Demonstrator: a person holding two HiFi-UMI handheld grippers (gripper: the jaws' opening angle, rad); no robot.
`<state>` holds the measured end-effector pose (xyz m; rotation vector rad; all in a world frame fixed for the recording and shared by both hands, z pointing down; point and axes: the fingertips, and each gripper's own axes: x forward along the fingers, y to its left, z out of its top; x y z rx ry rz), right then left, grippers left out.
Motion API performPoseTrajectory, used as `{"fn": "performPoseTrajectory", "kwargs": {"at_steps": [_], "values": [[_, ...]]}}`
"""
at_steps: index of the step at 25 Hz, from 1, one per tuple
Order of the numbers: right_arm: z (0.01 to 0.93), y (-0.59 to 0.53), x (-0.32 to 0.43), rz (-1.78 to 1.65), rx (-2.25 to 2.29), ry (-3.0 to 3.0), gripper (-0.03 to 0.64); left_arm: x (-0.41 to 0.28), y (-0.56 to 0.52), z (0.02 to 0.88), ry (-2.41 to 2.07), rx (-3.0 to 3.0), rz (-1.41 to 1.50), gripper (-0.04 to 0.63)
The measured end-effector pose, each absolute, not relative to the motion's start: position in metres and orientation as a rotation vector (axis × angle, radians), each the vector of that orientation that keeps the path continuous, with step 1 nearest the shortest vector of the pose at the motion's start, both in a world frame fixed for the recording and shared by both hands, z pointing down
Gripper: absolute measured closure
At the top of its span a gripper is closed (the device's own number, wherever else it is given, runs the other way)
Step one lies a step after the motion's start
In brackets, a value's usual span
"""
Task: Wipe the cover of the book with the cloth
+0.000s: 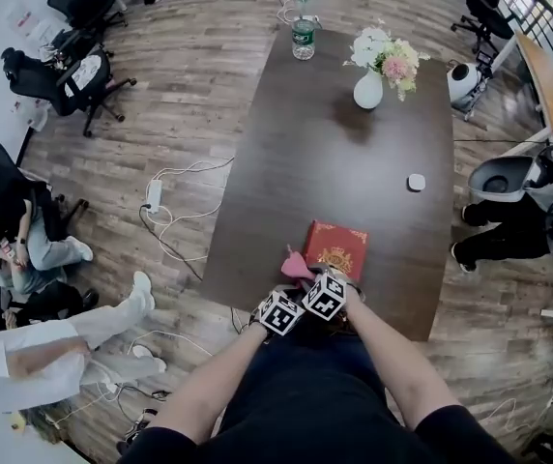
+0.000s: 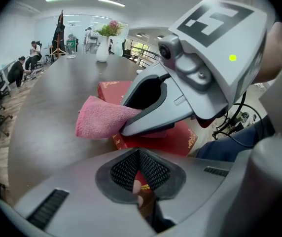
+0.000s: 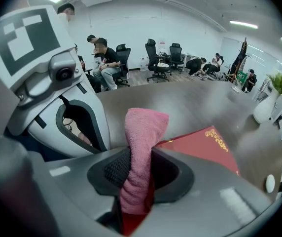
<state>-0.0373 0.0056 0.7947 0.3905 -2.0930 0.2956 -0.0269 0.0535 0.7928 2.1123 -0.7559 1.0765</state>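
A red book (image 1: 337, 247) with gold print lies near the front edge of the dark table (image 1: 354, 162). In the right gripper view, my right gripper (image 3: 138, 174) is shut on a pink cloth (image 3: 142, 132), which sticks up out of the jaws beside the book (image 3: 200, 147). In the head view the cloth (image 1: 296, 263) lies at the book's near left corner. My left gripper (image 2: 139, 174) is right beside it, jaws closed, with red and gold book cover showing between the pads. The left gripper view shows the right gripper (image 2: 180, 83) pressing the cloth (image 2: 101, 121) onto the book (image 2: 178, 141).
A white vase of flowers (image 1: 370, 86), a bottle (image 1: 303, 39) and a small white object (image 1: 416, 182) stand farther back on the table. Office chairs (image 1: 73, 80), seated people and floor cables (image 1: 165, 211) are off to the left.
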Motion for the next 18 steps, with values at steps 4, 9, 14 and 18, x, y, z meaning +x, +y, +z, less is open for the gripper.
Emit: {"fn": "performPoseTrajectory", "kwargs": {"at_steps": [4, 9, 14, 18], "values": [[0.795, 0.005, -0.034, 0.296, 0.383, -2.104, 0.500, -0.032, 0.052, 0.794, -0.820, 2.067, 1.103, 0.600], [0.794, 0.003, -0.027, 0.294, 0.377, -2.095, 0.500, -0.029, 0.047, 0.792, -0.888, 2.048, 1.085, 0.600], [0.796, 0.007, -0.019, 0.289, 0.374, -2.090, 0.500, -0.030, 0.049, 0.792, -0.923, 2.039, 1.086, 0.600], [0.795, 0.007, -0.014, 0.279, 0.371, -2.085, 0.500, -0.032, 0.052, 0.791, -0.912, 2.026, 1.108, 0.600]]}}
